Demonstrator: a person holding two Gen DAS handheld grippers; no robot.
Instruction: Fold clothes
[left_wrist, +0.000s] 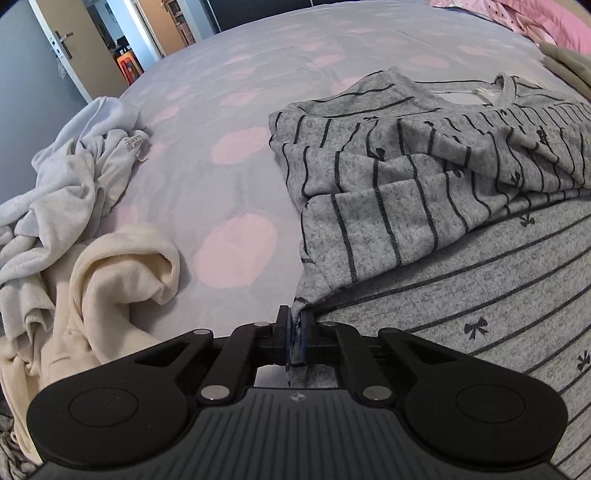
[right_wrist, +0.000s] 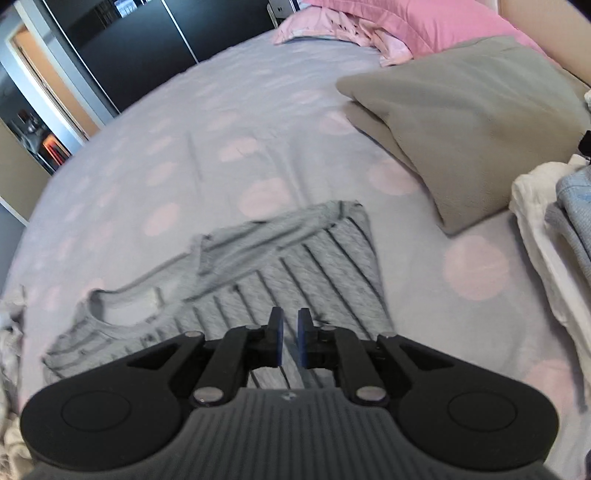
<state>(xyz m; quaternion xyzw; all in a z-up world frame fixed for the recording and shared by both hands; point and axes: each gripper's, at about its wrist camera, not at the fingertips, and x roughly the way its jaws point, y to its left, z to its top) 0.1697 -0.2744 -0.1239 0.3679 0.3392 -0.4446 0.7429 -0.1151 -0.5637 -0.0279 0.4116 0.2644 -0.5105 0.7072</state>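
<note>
The left gripper (left_wrist: 295, 328) pinches the edge of the striped top (left_wrist: 424, 192), mid-fold on the bed (left_wrist: 229, 92). The right gripper (right_wrist: 290, 332), slightly spread and empty, likely needs the opposite edge next.

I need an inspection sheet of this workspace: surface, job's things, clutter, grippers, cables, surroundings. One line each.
Surface: bed sheet, pale with pink spots, lightly creased.
Job's things: grey striped top, partly folded, flat on the bed.
Clutter: crumpled cream and white clothes at one side; grey pillow; folded stack; pink bedding.
Grippers: left gripper shut on the top's edge; right gripper slightly open, nothing between the pads, above the top.
Cables: nothing seen.
Surroundings: open door, dark wardrobe.
</note>
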